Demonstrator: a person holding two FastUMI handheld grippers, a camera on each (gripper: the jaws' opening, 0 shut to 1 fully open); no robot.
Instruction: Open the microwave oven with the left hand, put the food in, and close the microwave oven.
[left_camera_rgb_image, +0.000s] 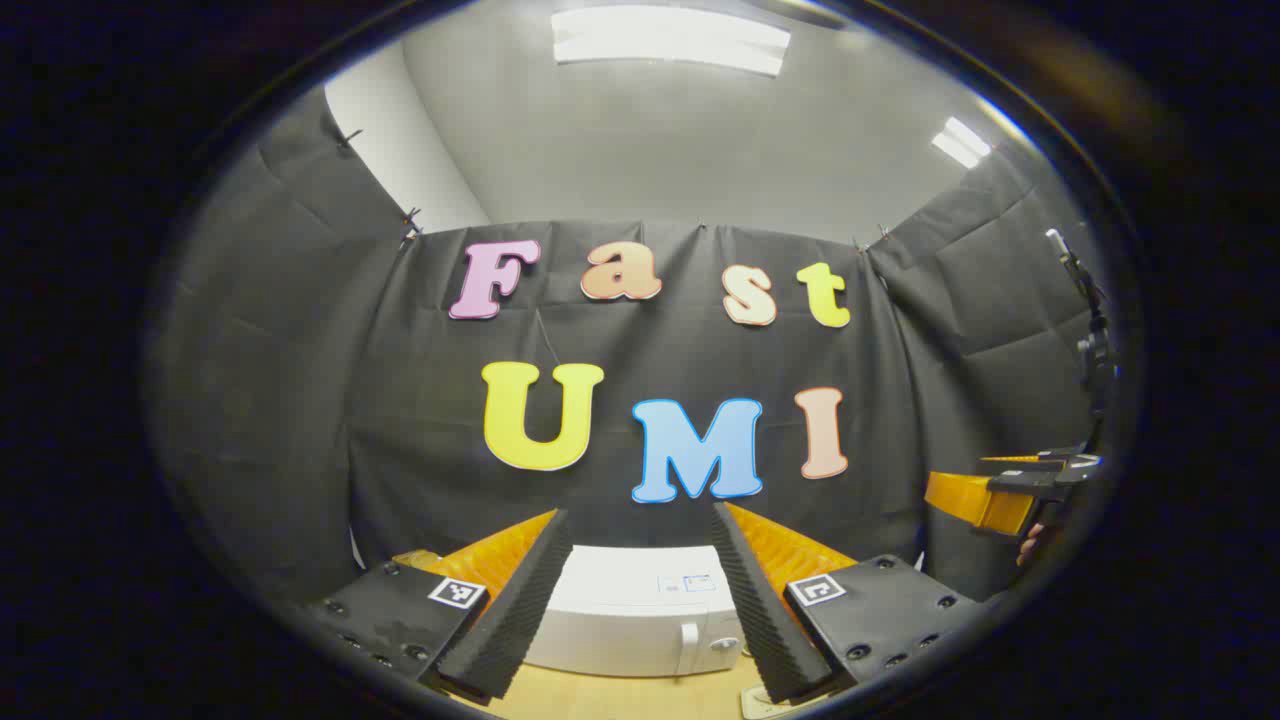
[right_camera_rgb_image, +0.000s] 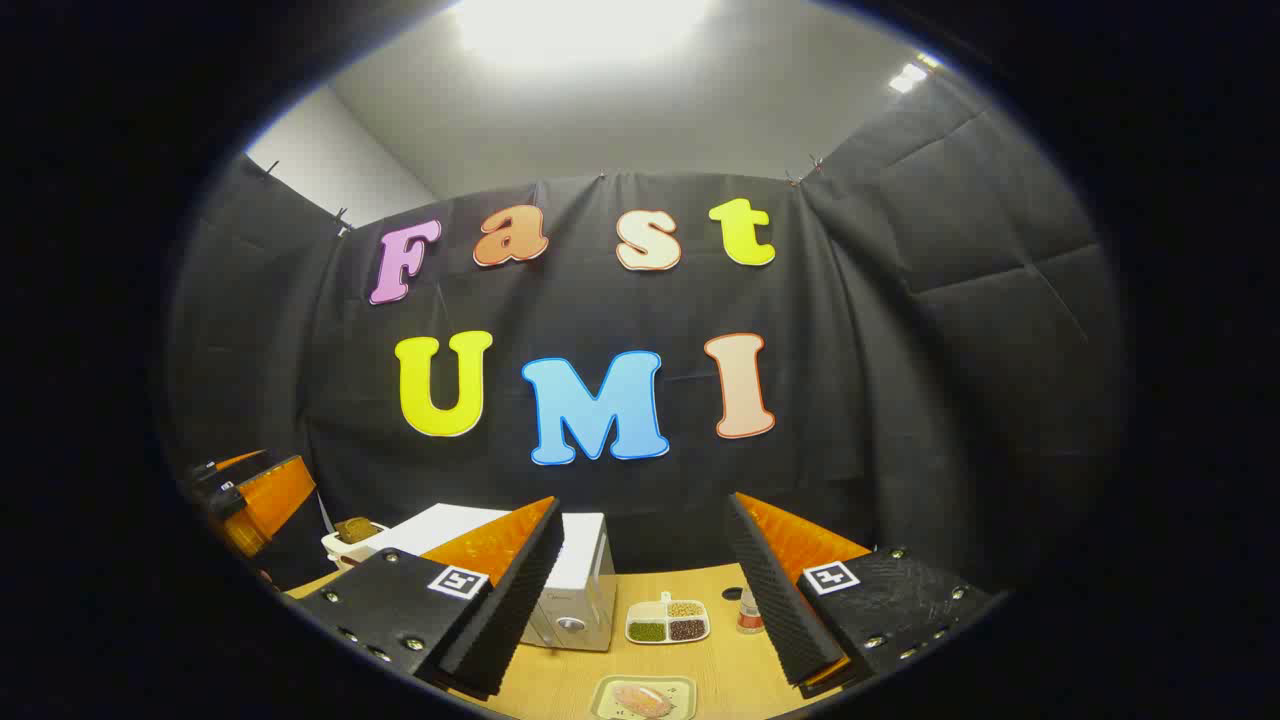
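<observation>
Microwave oven (left_camera_rgb_image: 640, 620) sits low and straight ahead in the left gripper view, a white box on the wooden table (left_camera_rgb_image: 620, 695) against the black cloth wall, door apparently shut, its handle and knob toward the right side of the front. The left gripper (left_camera_rgb_image: 640, 600) hangs above and short of it, jaws spread wide and holding nothing. In the right gripper view the right gripper (right_camera_rgb_image: 645, 600) is likewise spread and empty, with the food, a small tray (right_camera_rgb_image: 643, 698) holding something pale and pinkish, lying on the table just below it. The task looks barely begun: door not yet opened, food not yet picked up. The likely trouble is the handle: it is slim and close to the knob, so a poorly lined-up approach could nudge the knob or slip off, and a hard pull could drag the light oven across the table. Clutter adds risk for the right side: a divided dish (right_camera_rgb_image: 667, 620) of beans or grains stands just beside the oven, with a small bottle (right_camera_rgb_image: 748, 610) near it, both close to the path from tray to oven. A toaster (right_camera_rgb_image: 352, 540) with bread stands behind the oven on its far side, out of the way.
</observation>
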